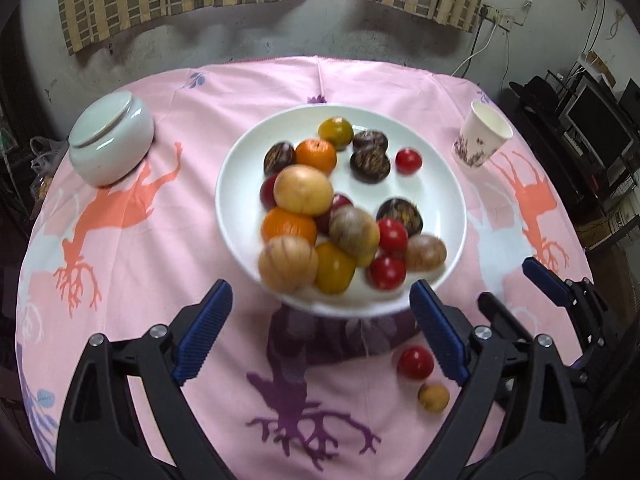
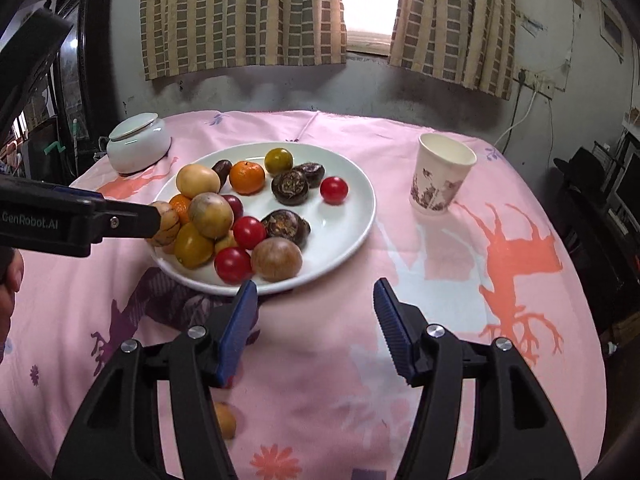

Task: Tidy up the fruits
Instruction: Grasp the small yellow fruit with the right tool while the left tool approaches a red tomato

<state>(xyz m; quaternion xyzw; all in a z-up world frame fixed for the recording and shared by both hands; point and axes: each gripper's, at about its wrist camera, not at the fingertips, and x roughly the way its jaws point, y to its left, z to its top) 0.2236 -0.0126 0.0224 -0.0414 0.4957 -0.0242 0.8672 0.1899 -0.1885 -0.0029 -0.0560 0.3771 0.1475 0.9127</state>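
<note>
A white plate (image 1: 434, 200) (image 2: 344, 236) in the middle of the table holds several fruits: oranges, red tomatoes, dark brown fruits and tan round ones. A red tomato (image 1: 415, 362) and a small brown fruit (image 1: 434, 398) (image 2: 225, 420) lie on the cloth in front of the plate. My left gripper (image 1: 322, 330) stands open, wide, over the plate's near rim, its pads touching nothing. My right gripper (image 2: 316, 330) is open over bare cloth just right of the plate's near edge. The two loose fruits lie at its left finger, partly hidden.
A pink printed cloth covers the round table. A white lidded jar (image 1: 112, 140) (image 2: 138, 142) stands at the back left. A paper cup (image 1: 482, 140) (image 2: 440, 180) stands at the back right. A wall with curtains is behind, and dark shelves stand to the right.
</note>
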